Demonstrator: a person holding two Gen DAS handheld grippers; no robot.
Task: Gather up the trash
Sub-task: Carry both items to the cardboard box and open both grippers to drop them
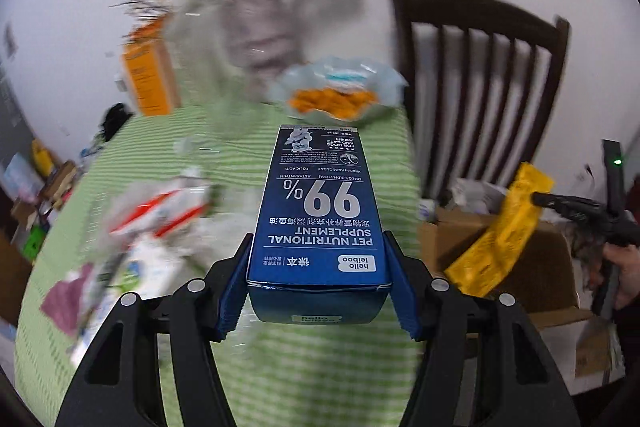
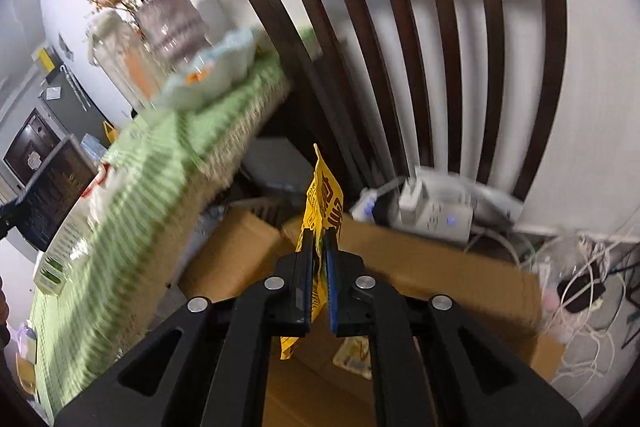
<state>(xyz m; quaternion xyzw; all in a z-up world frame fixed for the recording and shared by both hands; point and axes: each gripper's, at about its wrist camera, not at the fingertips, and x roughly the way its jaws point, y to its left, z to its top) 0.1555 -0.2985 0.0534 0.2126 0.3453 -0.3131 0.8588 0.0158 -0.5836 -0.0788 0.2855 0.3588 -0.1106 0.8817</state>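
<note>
The left gripper (image 1: pixel 318 263) is clamped on a tall blue box (image 1: pixel 320 211) of pet supplement, its blue pads pressed flat against the box's two long sides near the bottom end. The box points away from the camera over a table covered in a green-and-white striped cloth (image 1: pixel 248 147), with its printed face up and the big "99%" upside down from this view.

Past the box's far end sits a pale blue bowl (image 1: pixel 340 91) with orange pieces in it. To the left on the cloth lie a blurred white-and-red packet (image 1: pixel 168 207) and other wrappers, and farther back stand an orange carton (image 1: pixel 150 79) and a vase of dried flowers (image 1: pixel 260 23) — all smeared by motion.

The right gripper (image 2: pixel 318 239) is almost closed on a thin yellow wrapper (image 2: pixel 325 187), which stands up between the pads and hangs out below them. From the left wrist view the same wrapper slants over an open cardboard box (image 1: pixel 536 267) beside the table; the person's hand (image 1: pixel 624 271) shows at the edge. In the right wrist view the cardboard box (image 2: pixel 440 267) lies directly below the gripper, with a dark wooden chair (image 2: pixel 440 27) behind it and a tangle of white cables (image 2: pixel 580 287) on the floor to the right.
</note>
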